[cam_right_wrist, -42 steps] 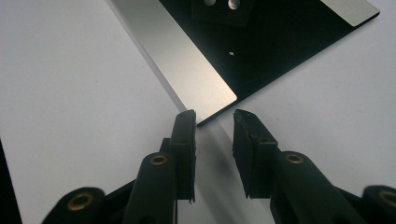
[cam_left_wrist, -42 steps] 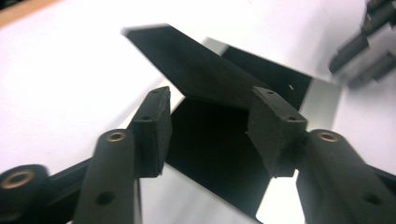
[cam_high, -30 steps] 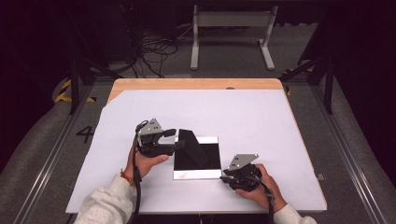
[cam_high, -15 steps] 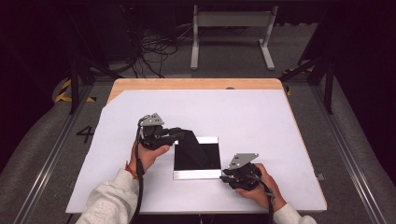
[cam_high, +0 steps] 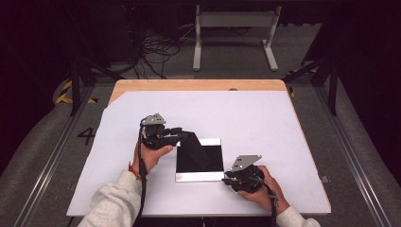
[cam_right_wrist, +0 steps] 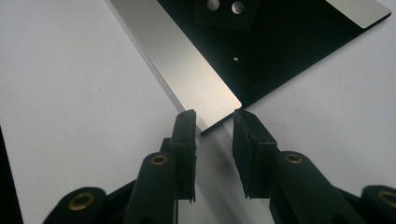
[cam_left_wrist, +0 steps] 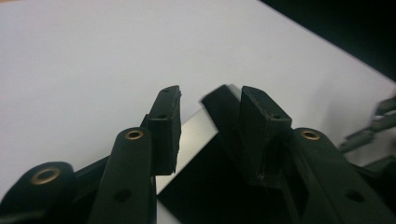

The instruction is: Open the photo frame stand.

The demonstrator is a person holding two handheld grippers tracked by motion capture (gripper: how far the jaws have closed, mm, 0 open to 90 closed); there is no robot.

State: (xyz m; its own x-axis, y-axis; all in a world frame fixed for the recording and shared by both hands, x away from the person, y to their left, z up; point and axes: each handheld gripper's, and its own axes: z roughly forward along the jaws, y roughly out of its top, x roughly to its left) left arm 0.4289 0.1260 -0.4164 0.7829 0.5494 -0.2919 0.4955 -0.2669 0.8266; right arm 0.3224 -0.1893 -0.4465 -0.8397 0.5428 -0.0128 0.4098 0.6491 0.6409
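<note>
Two grippers work on a white sheet (cam_high: 265,123) covering the wooden table (cam_high: 189,85). I see a black plate with silver edges (cam_high: 208,163) lying flat at the sheet's near middle. My left gripper (cam_high: 182,137) sits at its far left corner, where a black flap (cam_left_wrist: 219,105) rises between jaws that have just been opening, one pad apart. My right gripper (cam_right_wrist: 214,126) straddles the near right corner, narrowly parted, not pressing. Beyond: grey floor, cables (cam_high: 156,52), a white stand (cam_high: 234,28), darkness.

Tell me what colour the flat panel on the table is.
The flat panel is glossy black with silver strips along two opposite edges, clearest in the right gripper view.
</note>
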